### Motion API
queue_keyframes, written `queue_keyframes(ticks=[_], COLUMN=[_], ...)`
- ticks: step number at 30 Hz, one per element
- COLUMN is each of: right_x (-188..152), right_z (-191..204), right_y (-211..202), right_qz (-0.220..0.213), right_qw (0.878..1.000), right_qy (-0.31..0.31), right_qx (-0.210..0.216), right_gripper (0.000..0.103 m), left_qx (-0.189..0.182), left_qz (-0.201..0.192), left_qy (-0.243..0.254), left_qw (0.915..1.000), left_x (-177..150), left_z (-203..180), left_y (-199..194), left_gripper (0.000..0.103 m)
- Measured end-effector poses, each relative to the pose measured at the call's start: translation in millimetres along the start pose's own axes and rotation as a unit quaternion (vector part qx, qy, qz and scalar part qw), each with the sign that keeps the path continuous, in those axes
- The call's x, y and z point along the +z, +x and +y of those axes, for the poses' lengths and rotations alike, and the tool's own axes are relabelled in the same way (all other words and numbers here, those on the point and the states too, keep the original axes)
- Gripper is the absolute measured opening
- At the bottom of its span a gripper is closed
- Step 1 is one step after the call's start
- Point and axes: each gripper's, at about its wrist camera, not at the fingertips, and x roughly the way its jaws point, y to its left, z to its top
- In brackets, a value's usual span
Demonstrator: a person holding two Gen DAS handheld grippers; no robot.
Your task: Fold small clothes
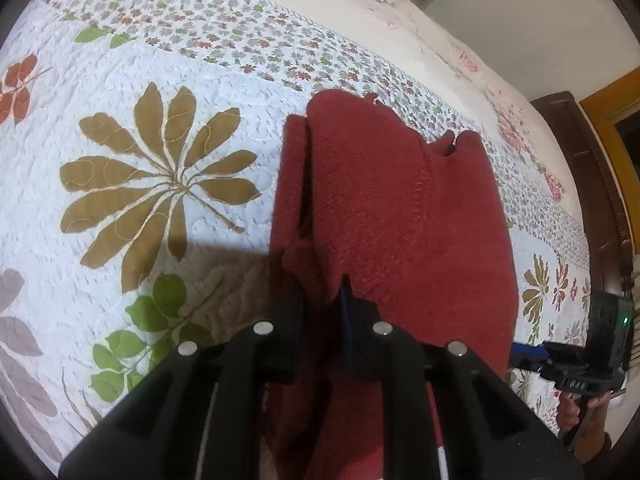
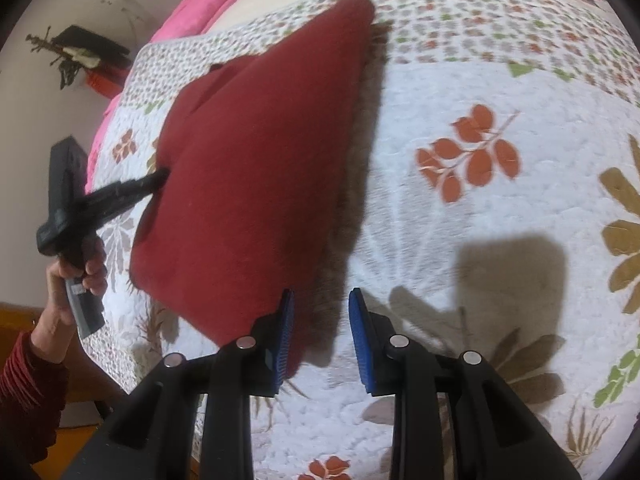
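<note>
In the left wrist view, the left gripper at lower centre has its fingers clamped on the near edge of the dark red garment, which runs up the middle of the frame over the floral quilt on the bed. In the right wrist view, the right gripper sits at bottom centre with its blue fingers apart and holding nothing; the garment fills the centre left, its lower edge just beside the left-hand pad.
</note>
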Motion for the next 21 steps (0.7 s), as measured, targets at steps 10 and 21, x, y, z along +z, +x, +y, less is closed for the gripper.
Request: queue_keyframes(ticks=[10, 21], right_x=[-13, -22], right_z=[16, 21], right_y=[8, 45], right_qz=[0.008, 0.043], right_qw=[1.000, 0.998], right_qy=[-0.005, 0.022], right_qx=[0.018, 0.041], right_gripper=[0.050, 0.032], left_qx=[0.014, -0.026], left_qz=[0.026, 0.083], left_qy=[0.019, -0.042], left_qw=[0.9994, 0.9953], left_x=[-47, -70], left_z=[-31, -4], left_y=[-50, -15], left_gripper=[0.080, 0.009])
